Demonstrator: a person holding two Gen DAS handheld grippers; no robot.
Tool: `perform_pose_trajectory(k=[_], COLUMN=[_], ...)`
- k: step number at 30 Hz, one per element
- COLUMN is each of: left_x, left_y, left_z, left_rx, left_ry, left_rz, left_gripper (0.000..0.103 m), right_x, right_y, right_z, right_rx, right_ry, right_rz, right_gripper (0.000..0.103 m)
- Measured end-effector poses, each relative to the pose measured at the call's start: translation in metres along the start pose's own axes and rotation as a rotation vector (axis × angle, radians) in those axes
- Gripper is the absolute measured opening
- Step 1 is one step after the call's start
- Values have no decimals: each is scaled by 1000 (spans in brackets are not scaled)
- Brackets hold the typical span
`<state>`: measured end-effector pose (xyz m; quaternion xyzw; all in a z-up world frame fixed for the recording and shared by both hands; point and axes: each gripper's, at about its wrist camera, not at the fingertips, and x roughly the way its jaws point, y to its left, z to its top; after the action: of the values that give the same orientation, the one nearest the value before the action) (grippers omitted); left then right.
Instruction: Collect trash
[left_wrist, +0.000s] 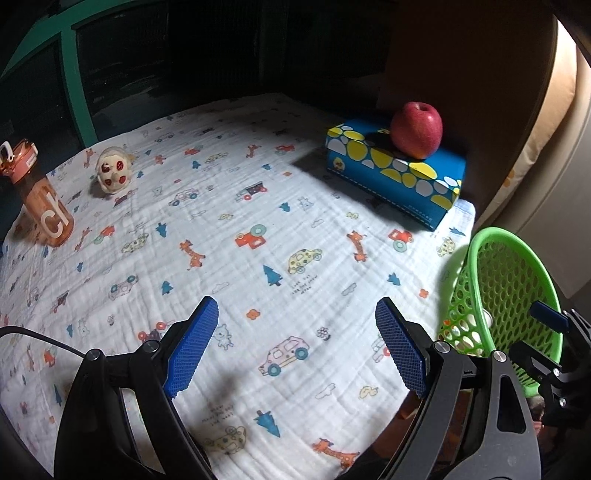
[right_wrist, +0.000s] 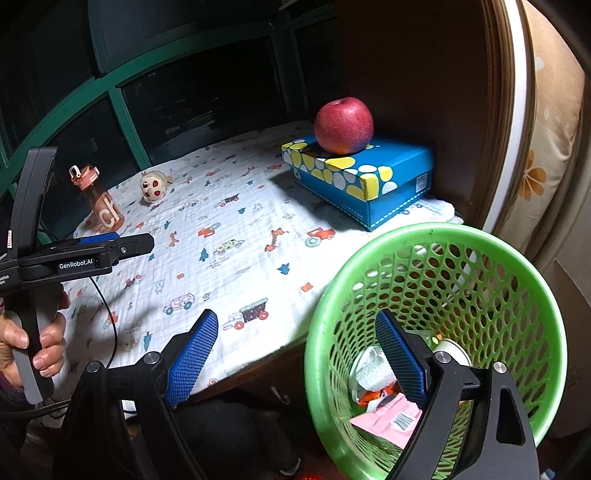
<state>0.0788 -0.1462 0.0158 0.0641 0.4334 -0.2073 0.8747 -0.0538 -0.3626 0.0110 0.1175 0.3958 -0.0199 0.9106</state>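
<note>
A green mesh basket (right_wrist: 480, 258) sits at the table's right front edge, tilted toward me; it also shows in the left wrist view (left_wrist: 517, 280). Inside lie a pink wrapper (right_wrist: 384, 424), crumpled white paper (right_wrist: 373, 373) and a white cup lid (right_wrist: 452, 349). My right gripper (right_wrist: 295, 354) is open and empty, its right finger (right_wrist: 402, 362) over the basket's inside. My left gripper (left_wrist: 295, 347) is open and empty above the printed cloth (left_wrist: 258, 258); it shows side-on in the right wrist view (right_wrist: 110, 243).
A red apple (left_wrist: 416, 130) rests on a blue box with yellow and white spots (left_wrist: 395, 173) at the back right. An orange water bottle (left_wrist: 44, 199) and a small plush toy (left_wrist: 112, 173) stand at the back left. A green window frame (right_wrist: 122, 107) stands behind.
</note>
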Motion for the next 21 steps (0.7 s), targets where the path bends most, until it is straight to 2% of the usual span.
perform_pose_trajectory(k=[21], left_x=[-8], left_y=[36], left_z=[1], left_rx=[-65], left_ry=[-33], left_rz=[116], left_gripper=[86], right_x=[29], right_y=[33], right_z=[17], right_rx=[-30], right_ry=[9], right_rz=[54], right_gripper=[84])
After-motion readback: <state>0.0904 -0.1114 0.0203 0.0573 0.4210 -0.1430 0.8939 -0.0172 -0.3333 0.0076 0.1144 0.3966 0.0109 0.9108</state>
